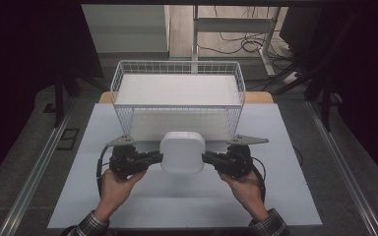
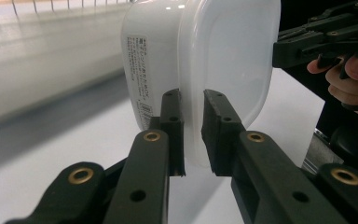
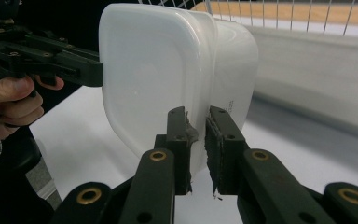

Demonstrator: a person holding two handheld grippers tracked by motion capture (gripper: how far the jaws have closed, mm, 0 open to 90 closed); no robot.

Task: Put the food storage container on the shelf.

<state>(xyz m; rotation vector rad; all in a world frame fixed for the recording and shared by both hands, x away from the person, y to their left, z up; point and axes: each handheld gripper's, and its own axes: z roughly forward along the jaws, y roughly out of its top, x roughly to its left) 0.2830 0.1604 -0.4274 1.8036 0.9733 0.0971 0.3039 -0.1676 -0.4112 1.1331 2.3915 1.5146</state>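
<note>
White plastic, smooth and a little glossy: that is the one container [image 1: 182,152] I have between my two grippers, a squarish tub with rounded corners and a lid of clearer, milky plastic. From the high view it shows its broad square face upward, held over the near middle of the pale table [image 1: 275,196], just in front of the wire basket [image 1: 177,93]. It is nearly as wide as it is long, so I cannot pick out a long axis; its flat faces lie roughly level with the table.

In the left gripper view I see the tub side on, with small printed text running down its wall and the lid rim [image 2: 193,88] sticking out as a thin flange. My left gripper [image 2: 192,130] has its jaws closed on that flange, one pad on each side. The right gripper [image 3: 197,140] does the same on the opposite edge, its worn pads pinching the rim [image 3: 200,88].

I count one tub, one basket, two grippers, two hands. The basket is white wire, rectangular, with a white sheet lining its floor, and it sits at the far side of the table with its long side facing me. My left hand [image 1: 115,184] and right hand [image 1: 246,184] each wrap a gripper from below, plaid cuffs at the bottom edge.
</note>
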